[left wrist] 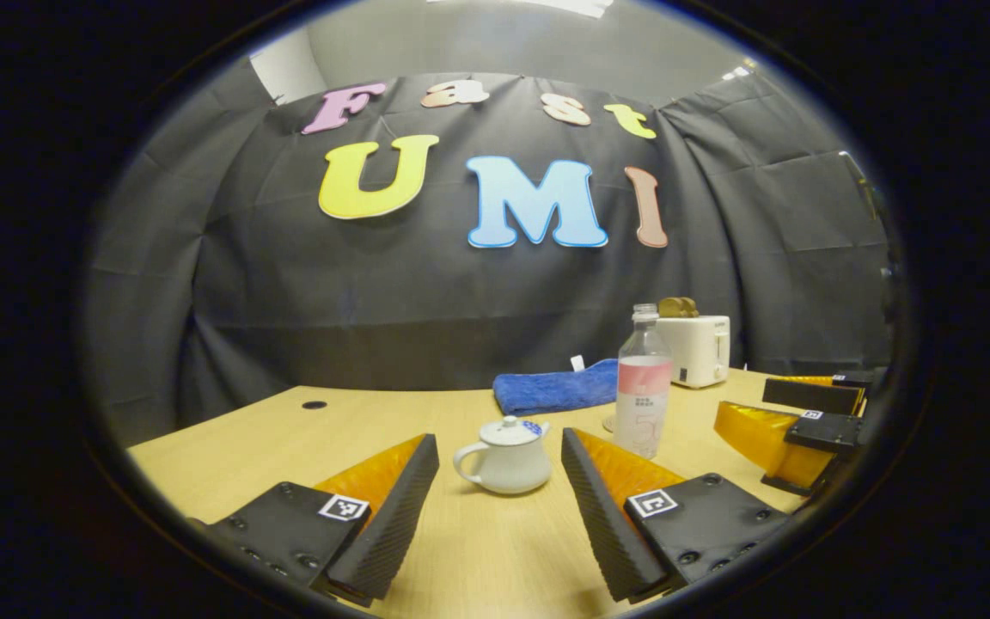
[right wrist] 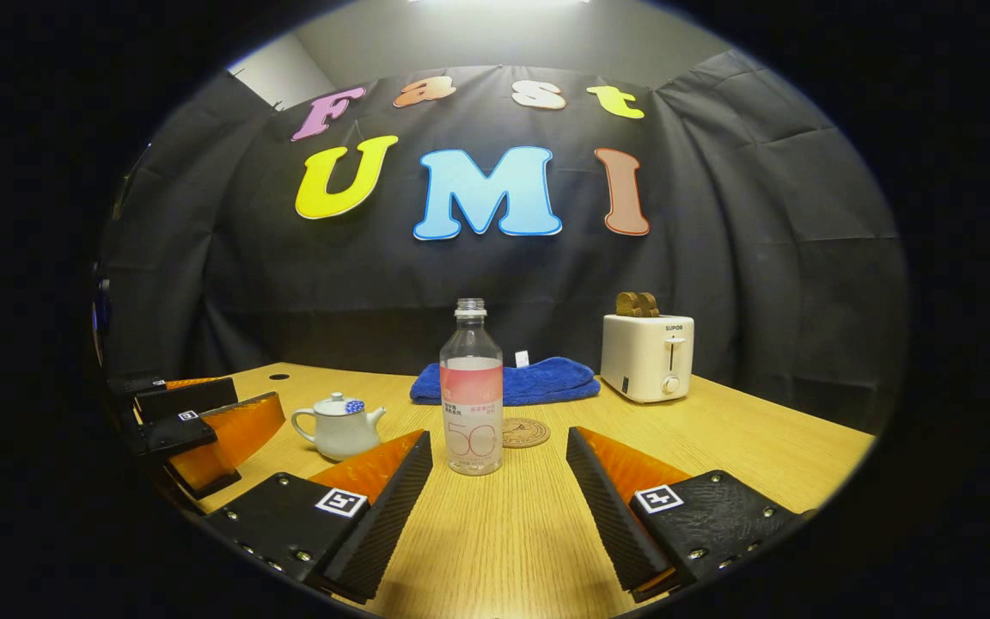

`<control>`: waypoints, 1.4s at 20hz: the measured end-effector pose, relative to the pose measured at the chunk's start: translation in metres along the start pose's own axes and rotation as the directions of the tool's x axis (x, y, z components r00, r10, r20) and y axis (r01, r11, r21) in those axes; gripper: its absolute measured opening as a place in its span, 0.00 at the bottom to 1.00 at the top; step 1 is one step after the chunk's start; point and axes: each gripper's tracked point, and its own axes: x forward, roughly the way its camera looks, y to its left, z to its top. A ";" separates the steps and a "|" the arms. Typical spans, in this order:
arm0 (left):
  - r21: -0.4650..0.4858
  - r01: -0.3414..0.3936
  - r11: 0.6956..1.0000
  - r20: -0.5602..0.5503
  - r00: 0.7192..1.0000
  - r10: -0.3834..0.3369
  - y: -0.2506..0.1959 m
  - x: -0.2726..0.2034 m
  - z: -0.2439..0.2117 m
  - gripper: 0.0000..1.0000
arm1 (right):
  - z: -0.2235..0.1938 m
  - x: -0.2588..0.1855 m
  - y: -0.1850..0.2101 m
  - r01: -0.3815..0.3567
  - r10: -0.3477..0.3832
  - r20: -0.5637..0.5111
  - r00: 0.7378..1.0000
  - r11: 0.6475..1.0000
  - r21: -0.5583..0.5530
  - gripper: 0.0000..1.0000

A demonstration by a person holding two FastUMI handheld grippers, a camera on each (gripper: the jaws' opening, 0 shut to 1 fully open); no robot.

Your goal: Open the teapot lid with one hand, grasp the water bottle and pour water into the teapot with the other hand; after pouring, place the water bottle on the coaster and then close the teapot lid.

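Both grippers hover spread wide and empty above the wooden table [right wrist: 718, 430], nothing yet grasped. In the left gripper view, the left gripper [left wrist: 499, 503] frames the white teapot [left wrist: 505, 460], lid [left wrist: 510, 430] still seated, handle toward 9 o'clock and spout toward 3 o'clock. In the right gripper view, the right gripper [right wrist: 499, 499] lines up on the uncapped water bottle [right wrist: 471, 391], which stands upright with the round coaster [right wrist: 526, 432] just behind it at 2 o'clock. The opening step looks to be lifting the lid: the left fingers should come down from above, centre on the small knob, pinch gently and raise it straight up, so the light pot does not slide or tip toward the bottle.
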 end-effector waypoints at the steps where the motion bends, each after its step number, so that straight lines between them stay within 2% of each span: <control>1: -0.001 0.034 0.999 0.004 0.999 -0.034 -0.007 0.001 0.000 0.96 | 0.000 0.000 0.001 -0.006 0.006 0.001 1.000 1.000 -0.001 0.98; 8: -0.003 0.049 0.999 0.002 0.999 -0.049 -0.006 0.008 0.001 0.97 | -0.001 0.013 0.015 -0.077 0.077 -0.004 0.997 0.997 -0.003 0.97; 10: -0.003 0.058 0.998 0.008 0.998 -0.058 -0.009 0.013 0.002 0.97 | -0.001 0.023 0.017 -0.072 0.072 -0.006 0.997 0.997 -0.003 0.98; 12: -0.004 0.033 0.999 0.004 0.999 -0.033 -0.002 0.023 0.001 0.96 | -0.001 0.033 0.018 -0.063 0.063 -0.009 0.998 0.998 -0.002 0.98; 15: -0.016 0.053 0.998 0.003 0.999 -0.053 -0.006 0.044 -0.001 0.96 | -0.004 0.049 0.021 -0.050 0.050 -0.030 0.998 0.999 -0.004 0.98; 19: -0.114 0.083 0.990 -0.041 0.995 -0.088 -0.009 0.076 -0.007 0.96 | -0.007 0.074 0.025 -0.031 0.028 -0.076 0.997 0.999 -0.036 0.98; 25: -0.085 0.097 0.992 -0.050 0.994 -0.102 0.000 0.110 -0.001 0.96 | -0.014 0.097 0.024 -0.006 0.008 -0.128 0.992 1.000 0.010 0.98; 28: -0.060 0.109 0.992 -0.078 0.990 -0.114 0.003 0.124 -0.007 0.96 | -0.014 0.110 0.026 -0.001 0.000 -0.137 0.991 1.000 -0.008 0.98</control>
